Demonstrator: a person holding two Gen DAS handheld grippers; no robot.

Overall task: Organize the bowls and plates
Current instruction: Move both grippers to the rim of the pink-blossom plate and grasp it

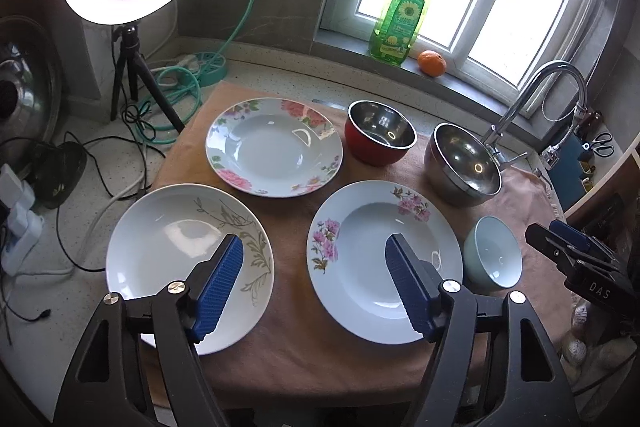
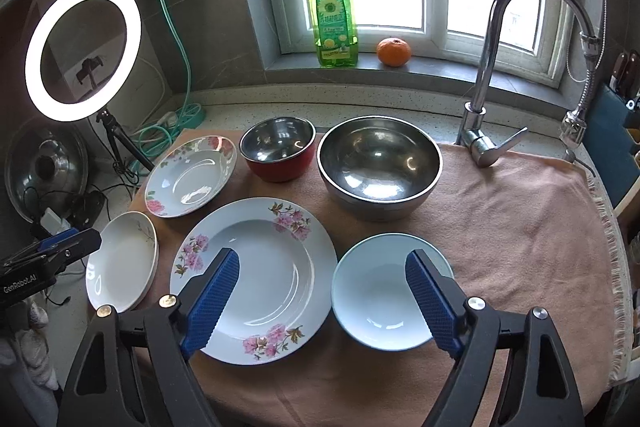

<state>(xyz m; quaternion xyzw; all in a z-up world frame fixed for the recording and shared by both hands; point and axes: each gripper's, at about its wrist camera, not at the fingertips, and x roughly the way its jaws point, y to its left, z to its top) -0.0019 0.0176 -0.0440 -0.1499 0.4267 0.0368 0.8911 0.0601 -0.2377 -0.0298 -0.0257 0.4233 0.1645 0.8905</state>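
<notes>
Nothing had been stacked yet: three plates and three bowls lay apart on the pinkish cloth (image 2: 520, 227) over the tabletop (image 1: 280, 71).

At lower left of the left wrist view sat the plate with the grey-green sprig (image 1: 176, 255); above it the rose-rimmed plate (image 1: 274, 147); at lower centre the plate with pink blossoms (image 1: 360, 251). To the right came the red-sided steel bowl (image 1: 380, 137), the large steel bowl (image 1: 464, 165) and the pale blue bowl (image 1: 494, 253).

The left gripper (image 1: 316, 287) hovered with its blue pads well apart and nothing between them, one pad over the sprig plate, the other over the blossom plate. The right gripper (image 2: 322, 301) likewise stood wide and empty, straddling the gap between the blossom plate and the pale blue bowl.

To do this step well, I judged each gripper should commit to one dish, slide a pad under the near rim, pinch the rim firmly and lift level before setting plate onto plate and smaller bowl into larger. Glazed rims would probably slip in a shallow pinch.

The right wrist view alone showed the whole tap (image 2: 492, 75) and the bare cloth at right, room for a stack. The left wrist view alone showed the tangle of cables (image 1: 132, 123) beside the sprig plate, and that plate's full face.
</notes>
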